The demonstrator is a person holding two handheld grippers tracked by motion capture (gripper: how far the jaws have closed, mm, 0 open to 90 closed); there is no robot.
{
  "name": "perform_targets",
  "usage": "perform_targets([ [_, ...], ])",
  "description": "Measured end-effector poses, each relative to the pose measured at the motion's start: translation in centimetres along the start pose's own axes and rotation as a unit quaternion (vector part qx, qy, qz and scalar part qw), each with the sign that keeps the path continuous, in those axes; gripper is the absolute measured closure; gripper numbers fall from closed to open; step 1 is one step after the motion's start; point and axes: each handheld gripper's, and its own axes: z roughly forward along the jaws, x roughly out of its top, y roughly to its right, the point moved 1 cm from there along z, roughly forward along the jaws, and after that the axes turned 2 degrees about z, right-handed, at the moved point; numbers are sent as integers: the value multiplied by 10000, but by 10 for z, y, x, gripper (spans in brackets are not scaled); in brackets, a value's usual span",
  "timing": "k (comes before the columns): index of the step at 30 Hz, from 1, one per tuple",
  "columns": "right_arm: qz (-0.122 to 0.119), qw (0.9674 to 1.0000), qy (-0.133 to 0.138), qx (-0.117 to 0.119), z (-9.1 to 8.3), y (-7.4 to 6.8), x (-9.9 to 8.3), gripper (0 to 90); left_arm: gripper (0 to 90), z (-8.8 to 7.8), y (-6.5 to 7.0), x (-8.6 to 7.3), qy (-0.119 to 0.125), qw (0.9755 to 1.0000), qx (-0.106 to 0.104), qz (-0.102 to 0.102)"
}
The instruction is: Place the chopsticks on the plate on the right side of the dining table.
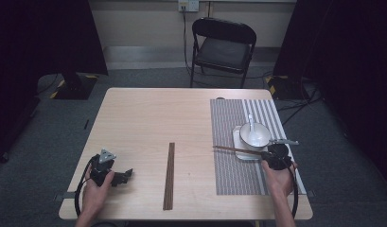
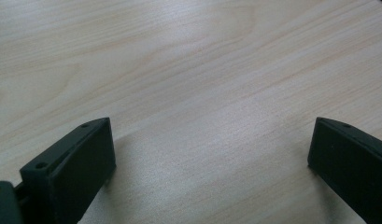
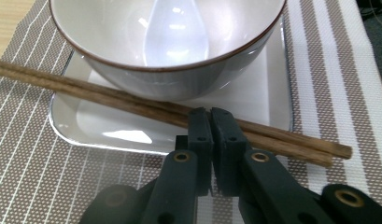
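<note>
A white bowl (image 1: 254, 134) (image 3: 170, 74) with a white spoon (image 1: 251, 124) (image 3: 177, 32) in it stands on a square white plate (image 1: 239, 150) (image 3: 109, 130). The plate sits on a striped placemat (image 1: 233, 175) (image 3: 39, 177) at the table's right. A pair of brown chopsticks (image 1: 231, 149) (image 3: 86, 93) lies across the plate's near edge. My right gripper (image 1: 264, 154) (image 3: 211, 116) is shut, its tips at the chopsticks' right part, with nothing seen between the jaws. My left gripper (image 1: 126, 175) (image 2: 212, 154) rests open on bare wood at the front left.
A long dark brown strip (image 1: 169, 176) lies lengthwise near the table's front middle. A black folding chair (image 1: 223, 47) stands beyond the far edge. Dark curtains hang on both sides, with stand bases and cables on the floor.
</note>
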Motion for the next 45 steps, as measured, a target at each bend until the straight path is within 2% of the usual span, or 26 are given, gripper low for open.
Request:
perform_targets([
  [1, 50, 10000, 1, 15, 0, 1, 1, 869, 1, 0, -1, 0, -32, 10000, 2, 53],
  [2, 56, 10000, -4, 31, 0, 2, 1, 869, 1, 0, 0, 0, 3, 10000, -2, -4],
  [3, 33, 10000, -18, 12, 1, 2, 2, 869, 1, -1, -1, 0, -49, 10000, 6, 79],
  [5, 35, 10000, -23, 4, 1, 3, 3, 865, 1, 0, 0, 0, -2, 10000, -3, 2],
  [8, 31, 10000, -13, 35, -1, 2, 1, 865, 1, -1, -1, 0, -35, 10000, -1, 54],
  [9, 27, 10000, -4, 51, -2, 1, 1, 866, 1, 0, 0, 0, 0, 10000, -4, -3],
  [10, 12, 10000, -8, 44, -2, 1, 0, 870, 1, -1, -1, 0, -48, 10000, 1, 76],
  [12, 7, 10000, -17, 51, -3, 0, -3, 871, 1, 0, 0, 0, -1, 10000, -1, 2],
  [13, 11, 10000, -29, 65, -2, 0, -3, 871, 1, -1, -1, 0, -34, 10000, 1, 54],
  [14, 18, 10000, -34, 38, -2, 1, -4, 872, 1, 0, 0, 0, -1, 10000, -2, 1],
  [17, 75, 10000, -32, 36, 0, 3, -5, 872, 1, -1, -1, 0, -34, 10000, 1, 54],
  [18, 76, 10000, -25, 33, 1, 4, -5, 872, 1, 0, 0, 0, -2, 10000, -4, 1],
  [22, 64, 10000, -24, 9, 2, 4, -4, 876, 1, 0, 0, 0, -3, 10000, -4, 2],
  [25, -70, 10000, -20, -63, 2, 3, -4, 878, 1, 0, 0, 0, -2, 10000, -2, 4],
  [29, -64, 9999, 6, -98, 2, 4, -3, 878, 1, -1, -1, 0, -35, 10000, 1, 55],
  [30, -37, 9999, 17, -92, 3, 4, -3, 878, 1, 0, 0, 0, -2, 10000, -3, 1],
  [33, -33, 10000, 15, -78, 3, 5, -2, 875, 1, -1, -1, 0, -35, 10000, -1, 55],
  [34, -16, 10000, 29, -90, 3, 6, -2, 874, 1, 0, 0, 0, -2, 10000, -3, 0],
  [42, -16, 10000, 17, -63, 3, 5, -1, 864, 1, 0, 0, 0, -2, 10000, -2, 4],
  [45, -11, 10000, 31, 21, 1, 2, -2, 856, 1, 0, 0, 0, -4, 10000, -3, 4],
])
